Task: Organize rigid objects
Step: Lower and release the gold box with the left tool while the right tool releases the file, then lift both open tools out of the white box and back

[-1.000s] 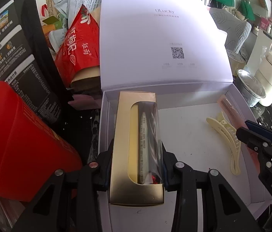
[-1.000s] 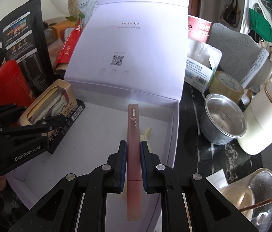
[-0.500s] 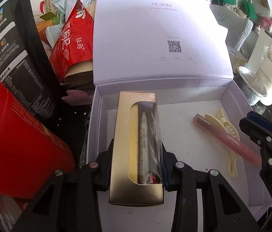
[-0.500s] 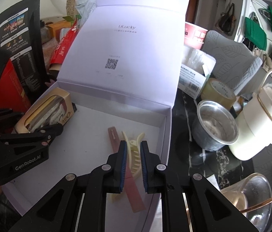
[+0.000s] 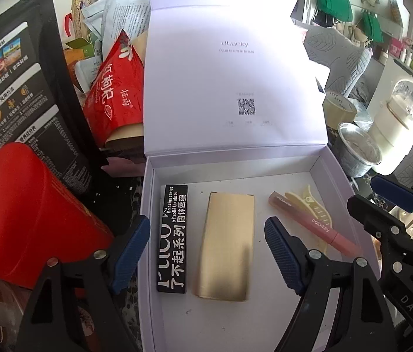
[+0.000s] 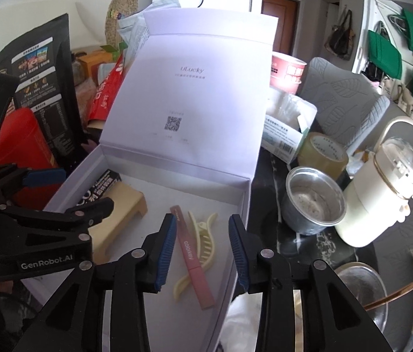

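My left gripper hangs spread wide, empty, over the matte gold carton lying flat in the white box, glossy black carton at its nine o'clock. My right gripper gapes too, above the slim pink tube crossing the toothed cream clip. Steel cup at two o'clock.

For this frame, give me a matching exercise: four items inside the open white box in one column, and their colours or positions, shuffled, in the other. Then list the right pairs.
Things:
1. lip gloss carton
2. gold box
3. pink tube
4. hair clip

Descriptions:
A. cream, partly under another item
B. black with white lettering, nearest the white box's left wall
C. plain metallic face, in the middle
D. marked "colorkey", lying across the clip

Pairs: 1-B, 2-C, 3-D, 4-A
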`<state>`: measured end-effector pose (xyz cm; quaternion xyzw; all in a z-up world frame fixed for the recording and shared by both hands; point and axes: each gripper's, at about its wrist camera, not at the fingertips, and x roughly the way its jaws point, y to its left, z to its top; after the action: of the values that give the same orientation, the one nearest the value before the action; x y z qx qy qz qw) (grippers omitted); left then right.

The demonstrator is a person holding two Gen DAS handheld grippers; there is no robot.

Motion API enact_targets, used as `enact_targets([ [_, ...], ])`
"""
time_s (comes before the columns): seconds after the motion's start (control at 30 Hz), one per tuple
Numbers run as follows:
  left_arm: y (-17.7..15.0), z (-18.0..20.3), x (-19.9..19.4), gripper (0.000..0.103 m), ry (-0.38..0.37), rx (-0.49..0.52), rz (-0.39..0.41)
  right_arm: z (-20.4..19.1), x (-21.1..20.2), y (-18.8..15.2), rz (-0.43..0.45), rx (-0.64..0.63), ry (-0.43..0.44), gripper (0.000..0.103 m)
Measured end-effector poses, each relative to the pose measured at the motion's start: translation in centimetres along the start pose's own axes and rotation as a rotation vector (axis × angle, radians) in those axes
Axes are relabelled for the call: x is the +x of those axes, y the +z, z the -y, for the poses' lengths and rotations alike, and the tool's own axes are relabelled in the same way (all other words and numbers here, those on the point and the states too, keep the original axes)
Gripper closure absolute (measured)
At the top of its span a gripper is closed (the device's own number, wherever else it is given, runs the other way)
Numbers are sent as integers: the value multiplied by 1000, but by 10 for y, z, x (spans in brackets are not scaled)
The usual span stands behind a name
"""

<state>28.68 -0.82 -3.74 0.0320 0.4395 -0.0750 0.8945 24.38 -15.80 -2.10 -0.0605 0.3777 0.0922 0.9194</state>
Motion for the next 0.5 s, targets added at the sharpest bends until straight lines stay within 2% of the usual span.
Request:
enact_targets([
  [0.5, 3, 6, -43, 22, -10, -8, 72, 8, -30, 3, 39, 26, 8, 60],
])
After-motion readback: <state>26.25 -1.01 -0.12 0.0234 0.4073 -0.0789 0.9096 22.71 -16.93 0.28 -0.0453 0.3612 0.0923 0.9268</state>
